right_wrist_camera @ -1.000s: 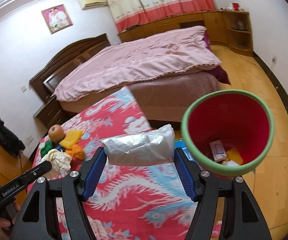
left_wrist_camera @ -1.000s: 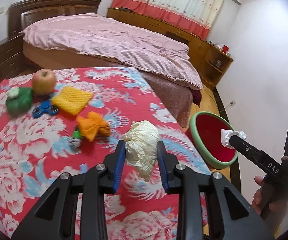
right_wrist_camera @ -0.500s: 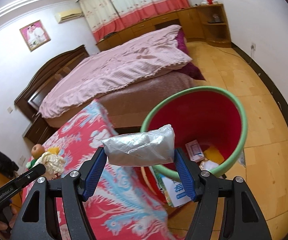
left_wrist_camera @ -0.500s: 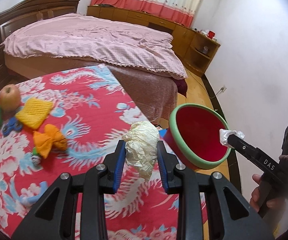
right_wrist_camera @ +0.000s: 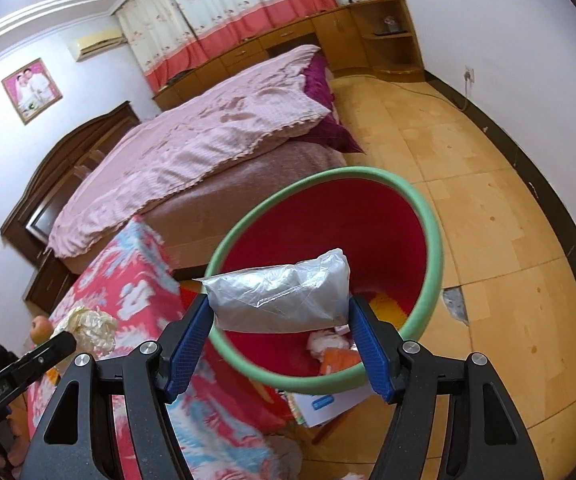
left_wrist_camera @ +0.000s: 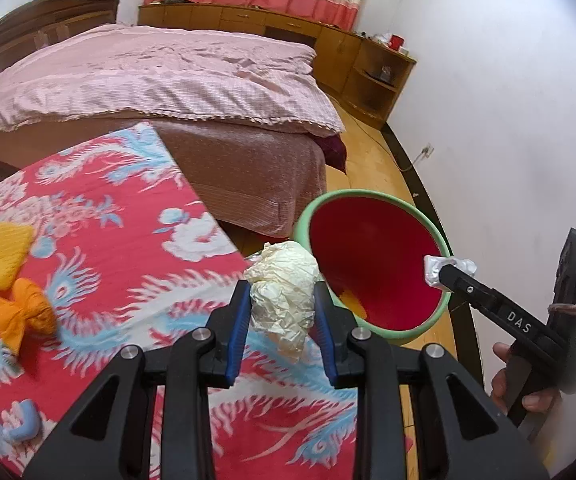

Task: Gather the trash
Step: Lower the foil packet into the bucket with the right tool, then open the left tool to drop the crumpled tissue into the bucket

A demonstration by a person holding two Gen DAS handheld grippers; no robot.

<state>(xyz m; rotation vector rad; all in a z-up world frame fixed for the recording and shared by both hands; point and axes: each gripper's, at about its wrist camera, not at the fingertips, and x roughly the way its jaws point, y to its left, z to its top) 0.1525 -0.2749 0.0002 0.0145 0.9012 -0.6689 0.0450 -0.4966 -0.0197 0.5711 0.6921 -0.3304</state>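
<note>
My left gripper (left_wrist_camera: 280, 322) is shut on a crumpled cream paper ball (left_wrist_camera: 283, 288), held above the table's right edge beside the bin. My right gripper (right_wrist_camera: 281, 328) is shut on a clear plastic bag (right_wrist_camera: 281, 300), held over the open mouth of the red bin with a green rim (right_wrist_camera: 432, 240). The bin (left_wrist_camera: 372, 272) stands on the floor right of the table and holds several scraps (right_wrist_camera: 330, 350). The right gripper also shows in the left wrist view (left_wrist_camera: 448, 270), over the bin's right rim. The paper ball shows in the right wrist view (right_wrist_camera: 91, 326).
The table has a red floral cloth (left_wrist_camera: 99, 220) with a yellow knit piece (left_wrist_camera: 3, 254), an orange cloth toy (left_wrist_camera: 25, 312) and an apple (right_wrist_camera: 39, 328). A bed with a pink cover (left_wrist_camera: 147, 76) stands behind. Papers (right_wrist_camera: 328, 404) lie on the wooden floor by the bin.
Both grippers have swung right, from over the table toward the bin. The plastic bag is now over the bin's mouth and the paper ball is at the table's edge.
</note>
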